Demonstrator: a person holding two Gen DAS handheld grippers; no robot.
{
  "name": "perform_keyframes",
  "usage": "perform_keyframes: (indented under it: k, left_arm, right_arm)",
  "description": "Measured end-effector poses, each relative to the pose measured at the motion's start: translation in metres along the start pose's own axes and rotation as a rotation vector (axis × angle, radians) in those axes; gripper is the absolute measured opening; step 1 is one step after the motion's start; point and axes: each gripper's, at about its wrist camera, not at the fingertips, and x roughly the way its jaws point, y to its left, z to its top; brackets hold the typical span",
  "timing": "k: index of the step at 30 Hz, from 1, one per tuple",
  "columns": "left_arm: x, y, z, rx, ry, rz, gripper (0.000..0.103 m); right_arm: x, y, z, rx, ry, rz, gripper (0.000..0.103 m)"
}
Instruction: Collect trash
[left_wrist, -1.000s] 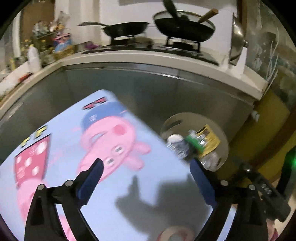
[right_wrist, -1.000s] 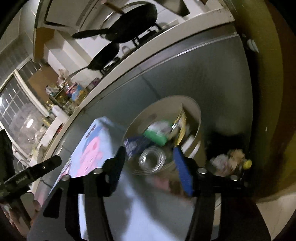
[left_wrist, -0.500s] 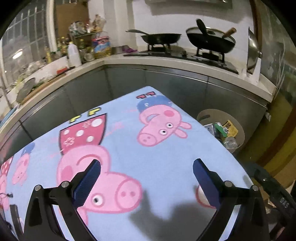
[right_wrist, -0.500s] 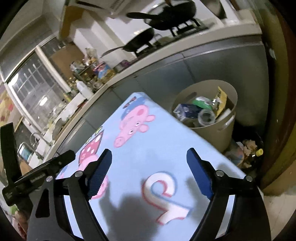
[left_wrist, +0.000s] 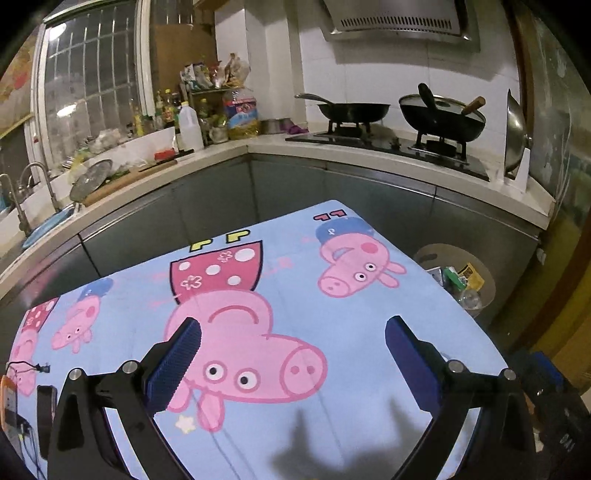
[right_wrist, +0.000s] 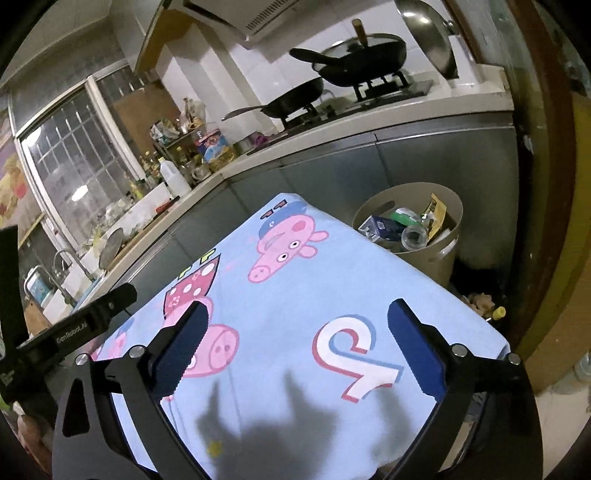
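Observation:
A beige trash bin (right_wrist: 439, 254) stands on the floor at the table's far right corner, filled with wrappers, a blue carton and a clear bottle; it also shows in the left wrist view (left_wrist: 428, 253). My left gripper (left_wrist: 293, 356) is open and empty above the light blue cartoon-pig tablecloth (left_wrist: 295, 295). My right gripper (right_wrist: 295, 349) is open and empty above the same cloth (right_wrist: 295, 295), well back from the bin. I see no loose trash on the cloth.
A kitchen counter (left_wrist: 406, 158) with a stove and two black woks runs behind the table. A sink (left_wrist: 22, 206) and bottles sit at the left. Small scraps (right_wrist: 484, 304) lie on the floor beside the bin. A phone and cable (left_wrist: 40, 398) lie at the table's left edge.
Both grippers have pulled back and up from the bin, so more of the tablecloth shows. The right gripper's jaws have opened wider. The bin now looks farther away.

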Motion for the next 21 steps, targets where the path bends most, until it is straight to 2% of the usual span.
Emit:
perform_keyframes:
  k: [11,21]
  left_arm:
    - [-0.012,0.005,-0.004,-0.020,-0.013,0.010,0.099]
    - [-0.021,0.001,-0.004,0.029,-0.029,0.088,0.099]
  right_arm:
    - [-0.014,0.014,-0.005,-0.024,-0.012,0.007,0.097]
    - [-0.013,0.017,-0.001,-0.021,-0.023,0.012,0.097]
